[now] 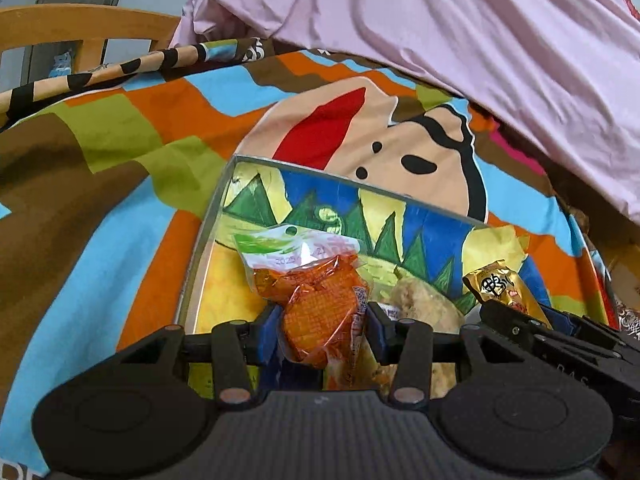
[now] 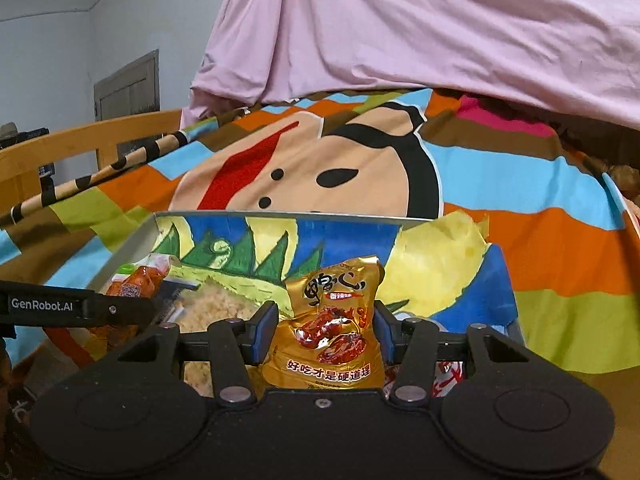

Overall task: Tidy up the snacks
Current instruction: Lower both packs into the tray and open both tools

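Both tongs are closed on snacks and held over the tray [image 1: 208,216], which lies on the bed [image 1: 100,216] near its middle, well short of the pink sheet [image 1: 480,40] at the far edge. The left tongs [image 1: 322,330] are clamped narrow on the orange pack [image 1: 320,320], gripped low so its top stands clear above the pads. The right tongs [image 2: 326,330] are clamped narrow on the gold pack [image 2: 332,328], also gripped low, upper half free. Risks, as judged: both packs are slick film and pinched near one end, so either could swivel or slip out if the tongs are tilted or jolted; a release from this height could let a pack bounce off the pale snack [image 1: 424,300] already in the tray and land against the rim or on the bedding. The two tongs are close side by side, the right one seen at the right edge of the left view, so a clash is possible if both are lowered toward the same spot. Soft bedding under the tray could let it tip if pressed at one corner. Pose: both tongs are pitched moderately downward toward the tray's far wall, roughly parallel, not rolled noticeably.
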`<action>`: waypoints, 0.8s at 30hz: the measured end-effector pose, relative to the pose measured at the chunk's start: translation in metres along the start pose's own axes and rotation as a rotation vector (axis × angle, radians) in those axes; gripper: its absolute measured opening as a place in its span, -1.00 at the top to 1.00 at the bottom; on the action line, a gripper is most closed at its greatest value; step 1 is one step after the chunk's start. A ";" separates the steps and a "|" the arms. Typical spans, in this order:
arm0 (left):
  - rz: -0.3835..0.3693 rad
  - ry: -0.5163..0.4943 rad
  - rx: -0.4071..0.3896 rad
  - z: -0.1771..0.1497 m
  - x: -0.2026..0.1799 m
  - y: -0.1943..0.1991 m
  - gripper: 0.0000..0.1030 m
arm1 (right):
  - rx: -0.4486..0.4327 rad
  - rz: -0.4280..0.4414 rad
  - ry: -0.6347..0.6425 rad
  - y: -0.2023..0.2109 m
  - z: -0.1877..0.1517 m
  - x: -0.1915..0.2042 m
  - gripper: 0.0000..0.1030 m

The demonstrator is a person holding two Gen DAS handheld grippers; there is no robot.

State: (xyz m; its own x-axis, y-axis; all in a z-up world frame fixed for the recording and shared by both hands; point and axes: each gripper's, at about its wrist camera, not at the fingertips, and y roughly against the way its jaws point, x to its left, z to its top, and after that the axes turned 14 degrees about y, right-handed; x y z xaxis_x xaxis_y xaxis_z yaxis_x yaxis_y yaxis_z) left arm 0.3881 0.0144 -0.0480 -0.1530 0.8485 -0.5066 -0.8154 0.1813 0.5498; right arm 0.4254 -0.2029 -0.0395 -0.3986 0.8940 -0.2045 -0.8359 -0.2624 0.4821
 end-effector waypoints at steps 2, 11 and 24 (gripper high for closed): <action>0.009 0.000 0.009 -0.002 0.000 -0.002 0.03 | 0.011 0.004 0.007 -0.002 -0.001 0.001 -0.03; 0.045 0.001 0.020 -0.003 0.000 0.000 -0.11 | 0.037 0.010 0.052 -0.008 -0.001 0.008 -0.14; -0.038 -0.042 -0.157 0.005 -0.026 0.067 -0.86 | -0.099 -0.038 0.088 0.053 0.035 0.004 -0.69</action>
State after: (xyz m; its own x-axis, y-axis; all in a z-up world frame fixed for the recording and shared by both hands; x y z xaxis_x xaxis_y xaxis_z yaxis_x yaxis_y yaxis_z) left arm 0.3403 0.0066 0.0055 -0.0993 0.8632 -0.4949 -0.8977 0.1368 0.4189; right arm 0.3926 -0.2008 0.0156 -0.3938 0.8697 -0.2976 -0.8825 -0.2672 0.3870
